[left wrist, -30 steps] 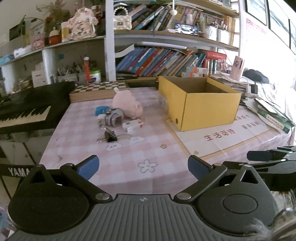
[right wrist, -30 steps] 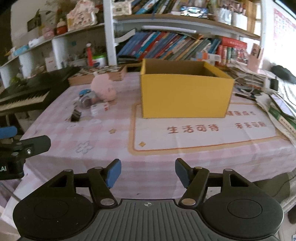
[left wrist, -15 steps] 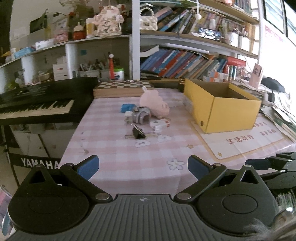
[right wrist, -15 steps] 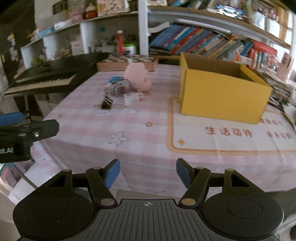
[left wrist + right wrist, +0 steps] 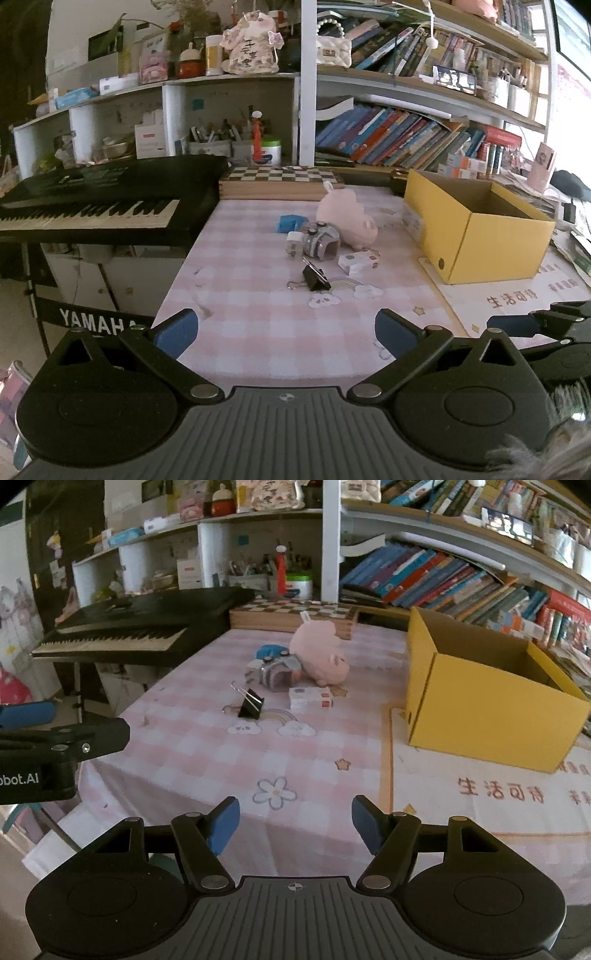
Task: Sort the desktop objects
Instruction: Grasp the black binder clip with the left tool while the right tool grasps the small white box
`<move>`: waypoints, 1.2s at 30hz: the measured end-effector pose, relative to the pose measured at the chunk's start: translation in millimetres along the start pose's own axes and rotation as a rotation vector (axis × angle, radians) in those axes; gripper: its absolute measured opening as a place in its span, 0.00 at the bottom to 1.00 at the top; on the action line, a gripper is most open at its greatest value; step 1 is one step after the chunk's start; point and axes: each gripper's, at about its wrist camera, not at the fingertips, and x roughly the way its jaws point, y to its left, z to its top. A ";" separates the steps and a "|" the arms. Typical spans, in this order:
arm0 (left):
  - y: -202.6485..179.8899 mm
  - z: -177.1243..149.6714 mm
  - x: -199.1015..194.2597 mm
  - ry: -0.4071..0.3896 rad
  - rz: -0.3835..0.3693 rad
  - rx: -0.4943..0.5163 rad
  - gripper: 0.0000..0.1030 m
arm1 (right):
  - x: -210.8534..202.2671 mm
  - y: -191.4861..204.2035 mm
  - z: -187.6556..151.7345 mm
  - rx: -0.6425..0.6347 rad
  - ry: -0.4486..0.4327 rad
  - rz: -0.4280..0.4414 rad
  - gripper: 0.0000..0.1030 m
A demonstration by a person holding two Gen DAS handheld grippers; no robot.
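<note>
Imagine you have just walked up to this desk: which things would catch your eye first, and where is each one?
The bright yellow cardboard box stands open on the right of the pink checked tablecloth. Toward the far middle lies a pink plush pig on its side, with a black binder clip and a small white box just in front of it. A black keyboard borders the table on the left.
</note>
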 end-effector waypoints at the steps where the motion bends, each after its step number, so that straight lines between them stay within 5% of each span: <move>1: 0.6 1.8 3.5 0.001 0.001 -0.002 1.00 | 2.4 -0.4 2.2 -0.001 -0.001 0.001 0.67; 31: -1.7 39.9 121.4 0.132 0.048 -0.067 1.00 | 110.0 -37.6 83.8 -0.050 0.028 0.065 0.67; 36: -7.3 41.6 143.0 0.178 0.025 -0.041 0.91 | 124.5 -47.2 97.3 -0.025 0.017 0.042 0.67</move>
